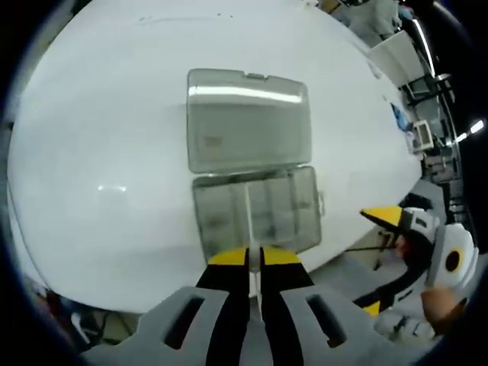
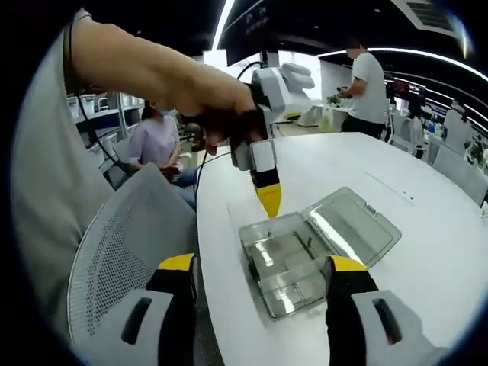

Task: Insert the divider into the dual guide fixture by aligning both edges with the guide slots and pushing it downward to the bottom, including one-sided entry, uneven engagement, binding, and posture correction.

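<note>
Near the table's (image 1: 91,152) front edge sits the clear dual guide fixture (image 1: 255,210), its hinged lid (image 1: 248,122) laid open flat behind it. Left claw (image 1: 254,255) has its jaws narrowed on the thin white divider (image 1: 248,221), standing upright in the fixture. Right claw (image 2: 263,267) hangs off the table edge, jaws wide, holding nothing, beside a mesh chair (image 2: 122,252).

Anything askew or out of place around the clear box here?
Nothing stands out. The clear compartment box lies flat on the white table, lid open; the left tongs pinch a thin divider upright over it.
</note>
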